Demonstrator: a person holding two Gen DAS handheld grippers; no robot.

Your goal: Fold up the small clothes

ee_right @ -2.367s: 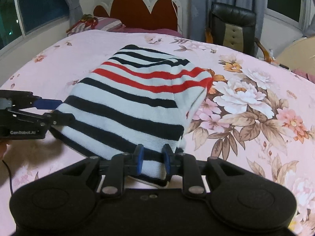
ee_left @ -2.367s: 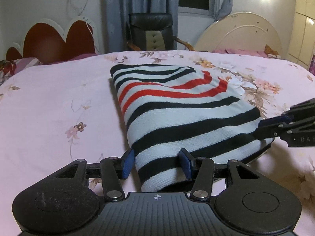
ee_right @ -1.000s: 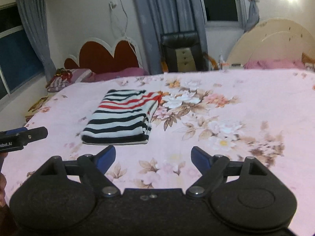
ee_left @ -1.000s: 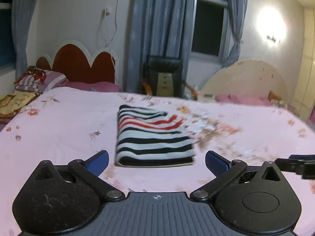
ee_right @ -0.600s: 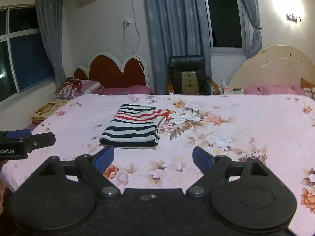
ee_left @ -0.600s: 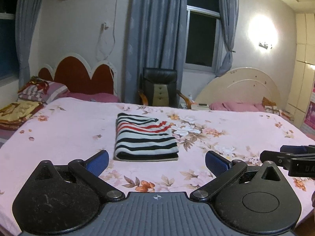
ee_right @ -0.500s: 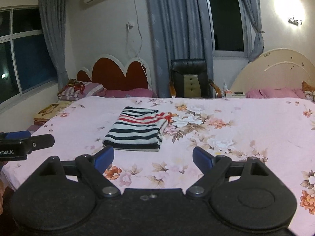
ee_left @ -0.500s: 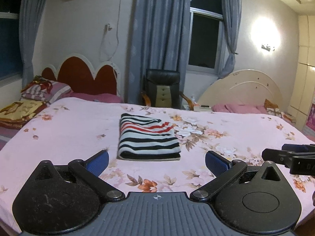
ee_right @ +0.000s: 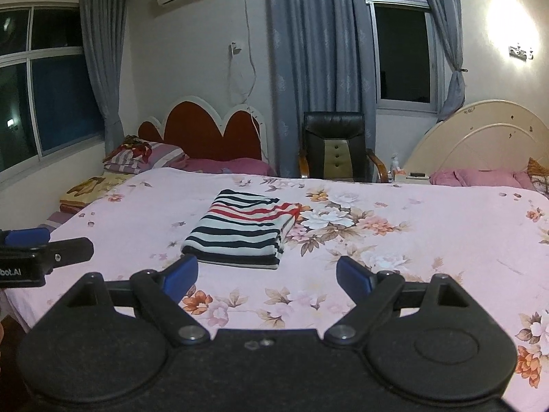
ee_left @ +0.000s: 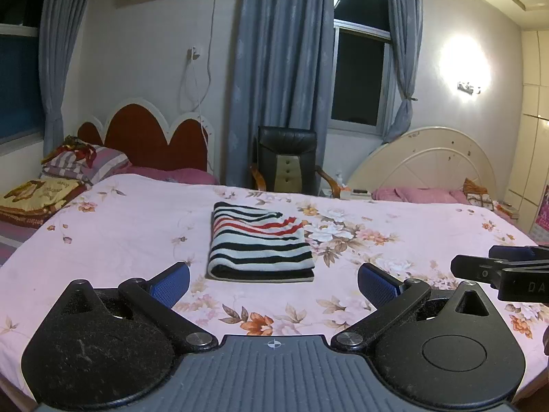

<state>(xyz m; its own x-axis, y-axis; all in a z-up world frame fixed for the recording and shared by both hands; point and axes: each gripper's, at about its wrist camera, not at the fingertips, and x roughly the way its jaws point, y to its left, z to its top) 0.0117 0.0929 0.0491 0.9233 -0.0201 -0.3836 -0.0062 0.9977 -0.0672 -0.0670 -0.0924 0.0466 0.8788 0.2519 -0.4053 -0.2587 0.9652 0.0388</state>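
**Mia:** What is lying on the bed (ee_left: 113, 237)?

**Ben:** A top (ee_left: 259, 243) with stripes. It is lying flat and folded into a neat block, near the middle of the bed, just beside the big flowers on the sheet.

**Mia:** Is anything holding it?

**Ben:** No. The left hand-held gripper (ee_left: 273, 276) is hanging in the air at the near edge of the bed. Its blue pads are standing wide apart and nothing is sitting between them. The right hand-held gripper (ee_right: 267, 272) is doing the same, wide open and empty.

**Mia:** Where is the top from them?

**Ben:** It is lying ahead of both, farther up the bed, not touching either one. From the right one it is sitting a bit to the left.

**Mia:** So which step is going on?

**Ben:** I think the folding of this top is looking done, and the hands are waiting back from it.

**Mia:** What is coming next?

**Ben:** I am guessing a new piece is needed, or the top is going to a pile. I am not seeing any other small clothes on the sheet.
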